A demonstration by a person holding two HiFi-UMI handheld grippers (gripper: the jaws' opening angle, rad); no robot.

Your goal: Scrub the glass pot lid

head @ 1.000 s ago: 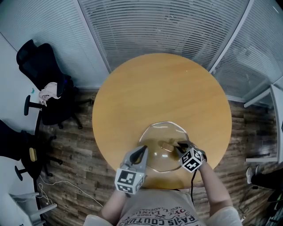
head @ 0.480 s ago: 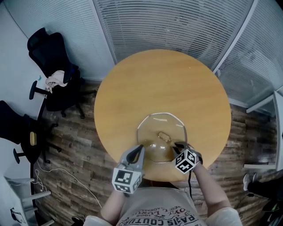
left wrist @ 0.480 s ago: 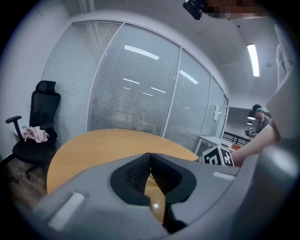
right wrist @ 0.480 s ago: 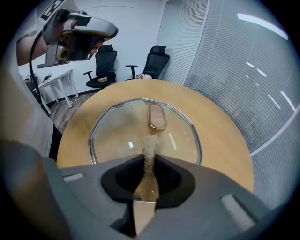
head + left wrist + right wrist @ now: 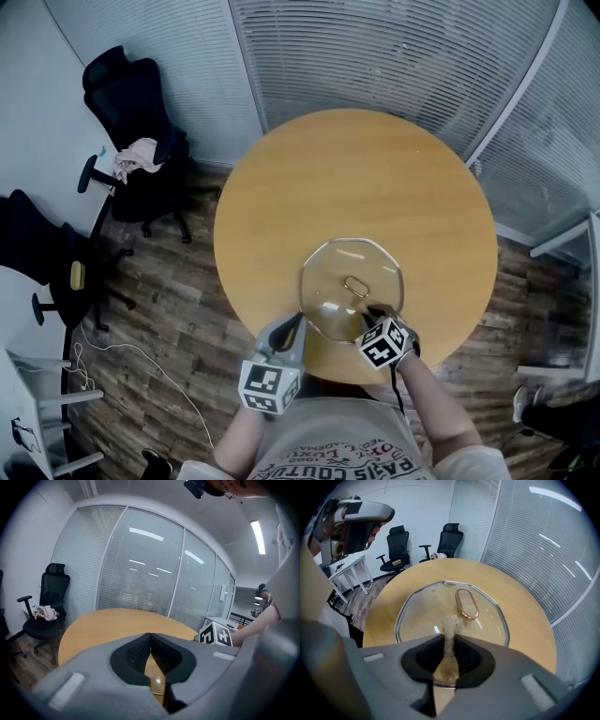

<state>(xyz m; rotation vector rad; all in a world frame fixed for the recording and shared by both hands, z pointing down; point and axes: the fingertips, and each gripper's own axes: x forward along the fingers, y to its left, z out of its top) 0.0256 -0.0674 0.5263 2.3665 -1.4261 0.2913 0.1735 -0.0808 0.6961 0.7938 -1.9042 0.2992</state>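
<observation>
The glass pot lid (image 5: 336,270) lies flat on the round wooden table (image 5: 356,178), near its front edge, with a gold loop handle (image 5: 355,285) in its middle. My right gripper (image 5: 375,312) is over the lid's near right part, shut on a tan fibrous scrubber (image 5: 450,626). In the right gripper view the scrubber tip rests on the lid (image 5: 419,616) just short of the handle (image 5: 466,604). My left gripper (image 5: 298,321) is at the lid's near left rim, its jaws shut tip to tip (image 5: 150,637) with nothing seen between them.
Two black office chairs stand left of the table: one (image 5: 131,103) carries a pink cloth (image 5: 136,155), the other (image 5: 37,253) is nearer. Glass walls with blinds (image 5: 394,56) close off the far side. The floor is wood plank.
The head view has shifted. My right gripper with the scrubber has drawn back slightly from the handle toward the lid's near rim. The left gripper stays at the near left rim.
</observation>
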